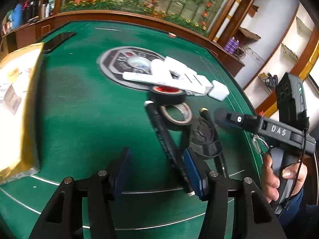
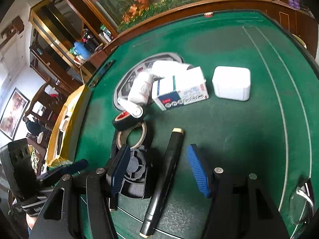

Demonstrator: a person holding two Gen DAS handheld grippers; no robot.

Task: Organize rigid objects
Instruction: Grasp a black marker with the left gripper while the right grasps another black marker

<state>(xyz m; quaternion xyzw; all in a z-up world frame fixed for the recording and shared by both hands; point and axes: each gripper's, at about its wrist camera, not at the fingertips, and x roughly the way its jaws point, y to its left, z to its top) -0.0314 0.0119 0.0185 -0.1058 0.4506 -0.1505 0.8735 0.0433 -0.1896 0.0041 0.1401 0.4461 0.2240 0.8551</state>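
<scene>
My right claw (image 2: 159,169) is angled down at the green counter (image 2: 239,129), jaws parted about halfway with nothing gripped; a black marker with gold-trimmed ends (image 2: 165,177) lies between the blue pads (image 2: 198,171) without touching either, as far as I can tell. Just beside the left pad sits a black round-faced gadget (image 2: 135,173), and beyond it a tan tape ring (image 2: 131,137) and a black tape roll with a red core (image 2: 127,120), touching or overlapping. Farther out are white bottles (image 2: 140,88), a white-and-blue carton (image 2: 179,91) and, apart to the right, a white rounded box (image 2: 231,83). My left claw (image 1: 157,169) also tilts down, jaws roughly half open and empty; a long black bar (image 1: 169,147) runs alongside its right pad (image 1: 194,171), contact unclear. A yellow-edged cardboard box (image 1: 18,107) stands at the left of that view. At the right, a hand (image 1: 279,177) wraps the right claw's handle, fingers curled around it.
</scene>
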